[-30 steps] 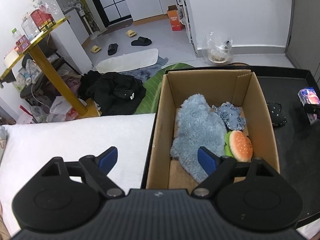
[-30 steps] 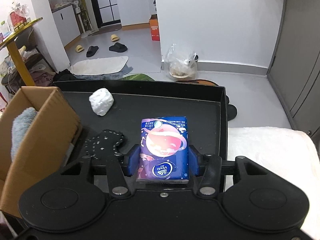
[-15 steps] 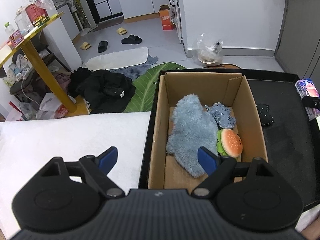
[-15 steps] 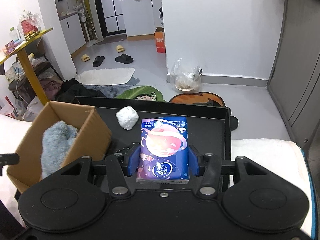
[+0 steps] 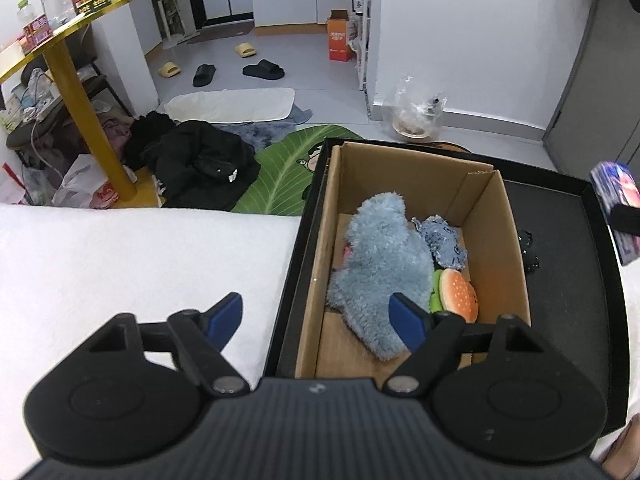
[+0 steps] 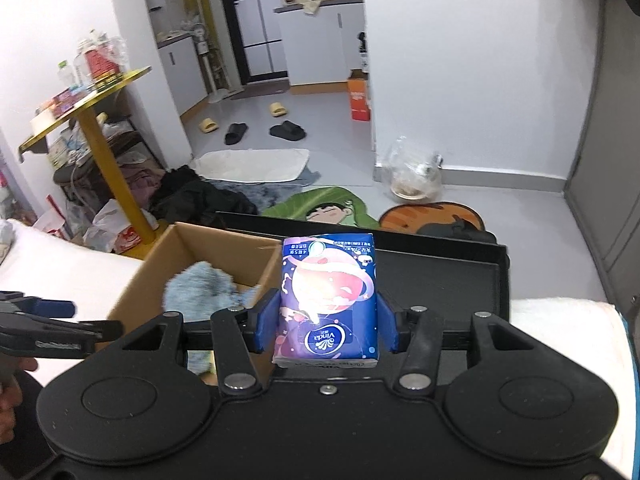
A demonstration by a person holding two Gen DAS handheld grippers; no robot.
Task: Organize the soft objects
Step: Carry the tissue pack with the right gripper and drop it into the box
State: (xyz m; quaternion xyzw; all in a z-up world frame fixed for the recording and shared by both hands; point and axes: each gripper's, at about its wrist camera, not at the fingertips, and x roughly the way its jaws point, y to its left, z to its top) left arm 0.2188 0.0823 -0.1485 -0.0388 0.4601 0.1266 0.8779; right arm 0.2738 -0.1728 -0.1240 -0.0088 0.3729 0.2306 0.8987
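A cardboard box (image 5: 498,216) stands in a black tray (image 5: 576,292). Inside lie a fluffy blue plush (image 5: 380,260), a small blue cloth toy (image 5: 444,236) and a burger toy (image 5: 458,290). My left gripper (image 5: 318,316) hovers over the box's near left wall, its jaws closing with nothing between them. My right gripper (image 6: 326,322) is shut on a purple tissue pack (image 6: 328,296), held in the air above the tray (image 6: 440,272) just right of the box (image 6: 160,264). The pack (image 5: 618,204) also shows at the right edge of the left wrist view. A dark spotted cloth (image 5: 528,248) lies on the tray beside the box.
A white towel-covered surface (image 5: 120,264) lies left of the tray, and another white patch (image 6: 560,328) lies right of it. Beyond are a yellow-legged table (image 5: 80,92), black clothes (image 5: 200,164), a leaf mat (image 5: 288,176) and slippers (image 5: 262,68) on the floor.
My right gripper has risen with the tissue pack and moved left toward the box. The left gripper's jaws have narrowed a little, and its view has shifted slightly across the box.
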